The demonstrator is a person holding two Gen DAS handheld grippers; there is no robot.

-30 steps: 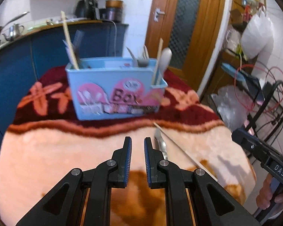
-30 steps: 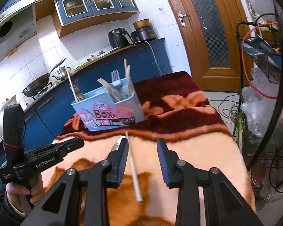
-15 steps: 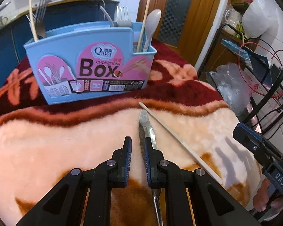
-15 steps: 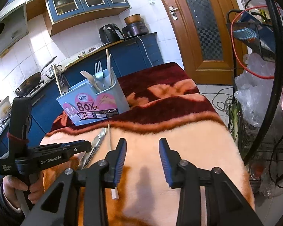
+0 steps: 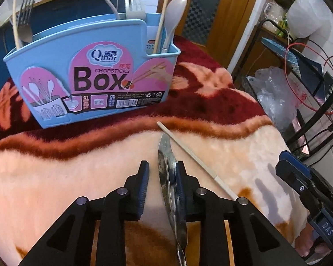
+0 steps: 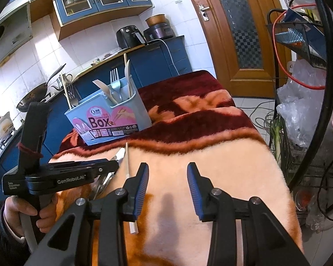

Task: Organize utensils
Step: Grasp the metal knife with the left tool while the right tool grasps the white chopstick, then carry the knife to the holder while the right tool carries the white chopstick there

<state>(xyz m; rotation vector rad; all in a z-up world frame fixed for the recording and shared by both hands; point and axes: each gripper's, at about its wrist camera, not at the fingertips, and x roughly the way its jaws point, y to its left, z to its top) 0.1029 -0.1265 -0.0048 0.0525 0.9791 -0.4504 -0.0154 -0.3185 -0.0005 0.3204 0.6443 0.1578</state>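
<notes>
A metal knife [image 5: 166,166] lies on the blanket, its blade pointing toward the blue chopsticks box [image 5: 93,75]. My left gripper [image 5: 162,177] is open, its jaws either side of the knife, the right finger touching it. A single chopstick [image 5: 195,157] lies just right of the knife. The box holds forks, spoons and chopsticks. In the right wrist view my right gripper [image 6: 167,184] is open and empty above the blanket, right of the chopstick [image 6: 128,177], the knife [image 6: 118,155] and the box [image 6: 108,119].
The table is covered by a peach and dark red blanket [image 6: 211,155]. A wire rack with plastic bags and cables [image 6: 304,110] stands to the right. A blue kitchen counter [image 6: 157,59] runs behind the table. The left gripper's body [image 6: 55,177] is at the left.
My left gripper has moved forward and down to the knife and opened a little around it. The box looks larger. My right gripper has stayed open and drifted slightly.
</notes>
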